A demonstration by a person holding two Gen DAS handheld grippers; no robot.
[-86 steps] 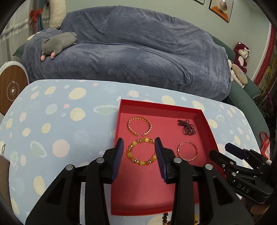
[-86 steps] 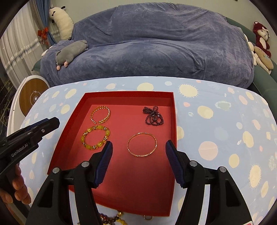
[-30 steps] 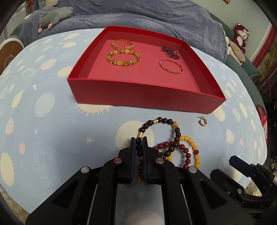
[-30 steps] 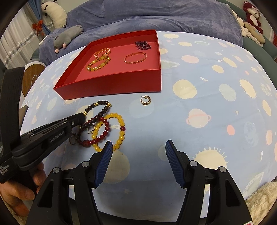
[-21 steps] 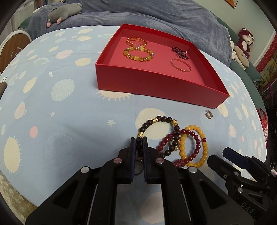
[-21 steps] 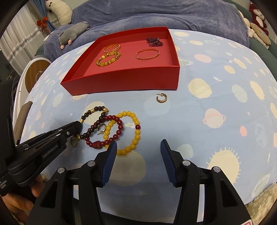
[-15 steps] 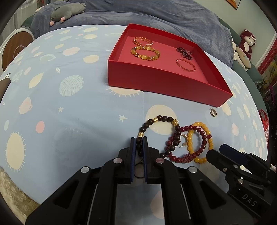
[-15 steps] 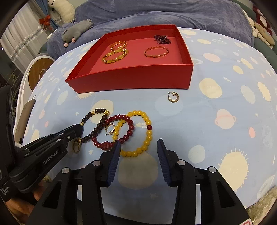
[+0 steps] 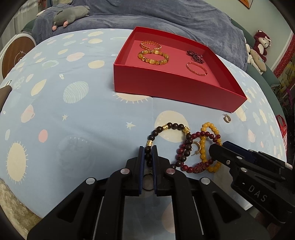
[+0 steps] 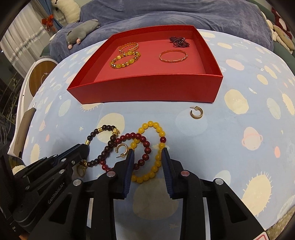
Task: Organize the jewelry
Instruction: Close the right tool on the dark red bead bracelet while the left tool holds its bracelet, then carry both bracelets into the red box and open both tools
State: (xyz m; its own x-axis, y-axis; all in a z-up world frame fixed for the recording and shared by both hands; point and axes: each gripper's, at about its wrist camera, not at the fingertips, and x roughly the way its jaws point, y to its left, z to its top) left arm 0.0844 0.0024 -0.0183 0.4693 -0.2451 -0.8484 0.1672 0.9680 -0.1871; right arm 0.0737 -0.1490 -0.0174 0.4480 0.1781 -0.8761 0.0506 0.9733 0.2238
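Note:
My left gripper point(image 9: 148, 150) is shut on the dark brown bead bracelet point(image 9: 166, 127), which still lies on the cloth; it shows in the right wrist view point(image 10: 106, 127) too. My right gripper point(image 10: 147, 153) is open, its jaws straddling the overlapping red bead bracelet point(image 10: 142, 142) and yellow bead bracelet point(image 10: 158, 129). A gold hoop earring point(image 10: 122, 148) lies on the red one. Another gold earring point(image 10: 196, 112) lies alone near the red tray point(image 10: 147, 88), which holds several bracelets point(image 10: 126, 59).
The table has a blue cloth point(image 9: 73, 114) with sun and planet prints. A sofa under a blue cover point(image 9: 147, 16) with a grey plush toy point(image 9: 71, 14) stands behind. A round white device point(image 10: 41, 73) is at the left.
Both grippers dropped from above the tray to the loose bracelets. My left gripper stays shut on the brown bracelet. My right gripper moved in over the red and yellow bracelets, jaws narrowing.

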